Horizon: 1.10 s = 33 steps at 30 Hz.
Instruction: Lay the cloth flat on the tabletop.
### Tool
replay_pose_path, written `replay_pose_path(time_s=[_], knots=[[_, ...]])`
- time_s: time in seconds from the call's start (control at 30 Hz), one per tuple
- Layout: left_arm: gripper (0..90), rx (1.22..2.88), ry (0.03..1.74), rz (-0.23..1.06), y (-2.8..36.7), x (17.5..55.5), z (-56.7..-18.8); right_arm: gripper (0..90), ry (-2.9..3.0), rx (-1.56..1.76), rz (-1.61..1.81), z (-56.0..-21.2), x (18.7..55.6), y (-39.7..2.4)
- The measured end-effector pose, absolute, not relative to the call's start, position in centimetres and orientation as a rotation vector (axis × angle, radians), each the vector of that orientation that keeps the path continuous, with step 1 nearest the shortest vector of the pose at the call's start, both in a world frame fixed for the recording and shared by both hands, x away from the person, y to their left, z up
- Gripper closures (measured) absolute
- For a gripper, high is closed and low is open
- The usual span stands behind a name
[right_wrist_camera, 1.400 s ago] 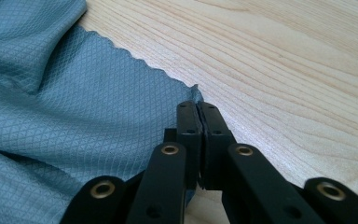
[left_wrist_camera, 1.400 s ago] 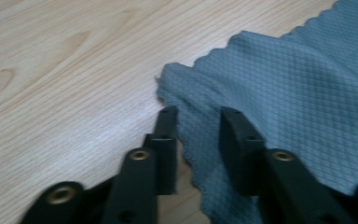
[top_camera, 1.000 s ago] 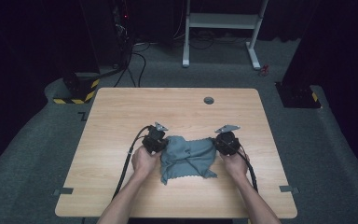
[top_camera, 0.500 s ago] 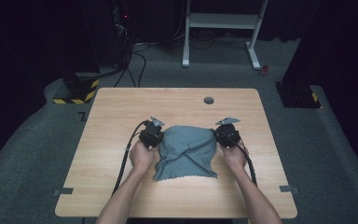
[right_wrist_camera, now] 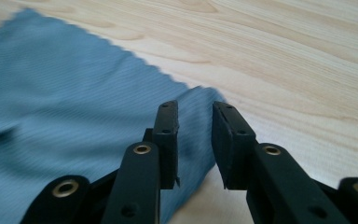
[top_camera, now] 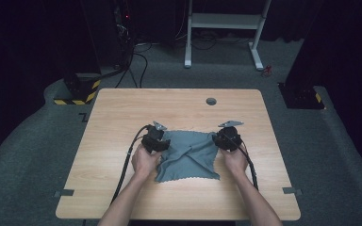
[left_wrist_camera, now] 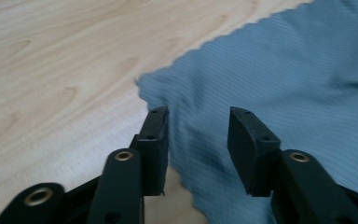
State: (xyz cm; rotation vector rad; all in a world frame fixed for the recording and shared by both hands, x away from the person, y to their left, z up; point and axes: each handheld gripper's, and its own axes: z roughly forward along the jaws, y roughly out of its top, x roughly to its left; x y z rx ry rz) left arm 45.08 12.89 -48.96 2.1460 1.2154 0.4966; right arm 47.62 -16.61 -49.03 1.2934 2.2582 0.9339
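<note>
- The left gripper (top_camera: 156, 140) sits at the cloth's (top_camera: 188, 155) far left corner, its jaws parted and just opened; in the left gripper view (left_wrist_camera: 198, 140) the cloth lies below the gap, and neither pad presses on it.
- The right gripper (top_camera: 228, 139) sits at the cloth's far right corner, its jaws also just opened, though to a narrower gap; in the right gripper view (right_wrist_camera: 195, 140) the cloth's corner lies under and between the pads, released.
- No brand, label or writing can be read on the grippers, the cloth or the table (top_camera: 122, 113).
- Both forearms come in from the table's near edge and angle slightly inward; the left hand (top_camera: 146, 160) and right hand (top_camera: 235, 160) each wrap the back of a gripper, low over the tabletop, jaws pointing toward the far edge.
- A grey plate tops each gripper, and a black cable trails from each back toward the near edge.
- The grey-blue cloth lies spread on the middle of the table, nearer the near edge than the far one, with a few creases running across it and a wavy-cut hem.
- A small round hole (top_camera: 211, 101) sits in the tabletop near the far edge, well apart from the cloth.
</note>
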Motion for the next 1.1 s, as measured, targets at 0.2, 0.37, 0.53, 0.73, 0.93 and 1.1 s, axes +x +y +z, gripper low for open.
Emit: replay_pose_path(time_s=[0.2,0.37,0.53,0.73,0.93,1.1], knots=[[53.3,2.179,1.089,0.541,13.4,39.2,-48.8,68.1,2.318,1.222,1.032,-48.7,42.7,-18.0],[48.8,2.146,1.093,0.483,13.8,37.0,-49.6,67.9,2.38,1.181,1.017,-49.6,40.8,-17.7],[44.8,2.138,1.13,0.495,14.0,36.1,-51.0,67.6,2.401,1.168,0.981,-50.8,40.8,-16.4],[43.3,2.12,1.111,0.516,14.3,35.8,-52.0,76.9,2.418,1.114,0.901,-51.2,41.2,-15.6],[41.2,2.057,1.116,0.511,14.8,35.5,-52.6,89.7,2.433,1.065,0.869,-51.2,41.2,-15.4],[41.9,2.054,1.109,0.521,14.8,35.3,-52.7,90.0,2.414,1.073,0.878,-50.4,41.7,-15.9]])
